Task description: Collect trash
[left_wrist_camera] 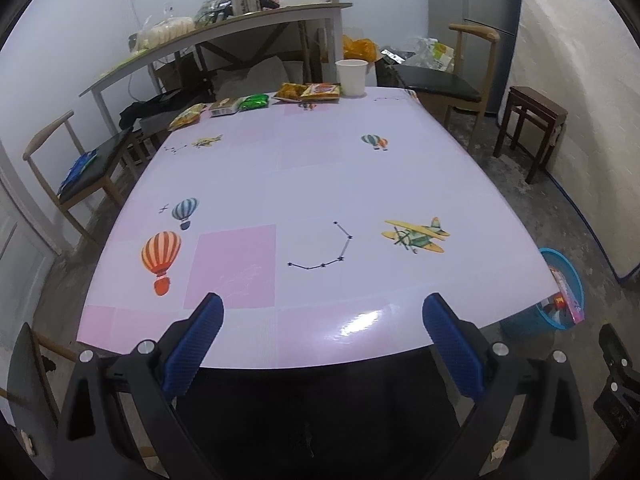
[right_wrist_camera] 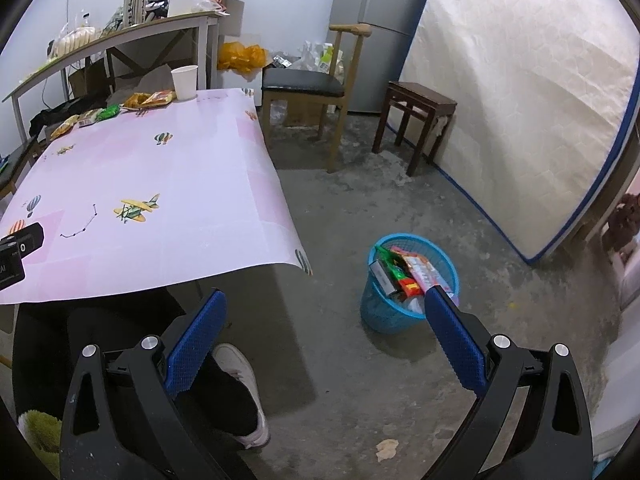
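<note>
Both claws are held wide and empty: the left gripper (left_wrist_camera: pixel 322 312) over the table's (left_wrist_camera: pixel 320 184) near edge, the right gripper (right_wrist_camera: pixel 326 308) above the floor. Snack wrappers (left_wrist_camera: pixel 256 102) are lined along the far edge beside a paper cup (left_wrist_camera: pixel 352 77). More wrappers are piled in the blue basket (right_wrist_camera: pixel 408 280) near the table's right corner.
</note>
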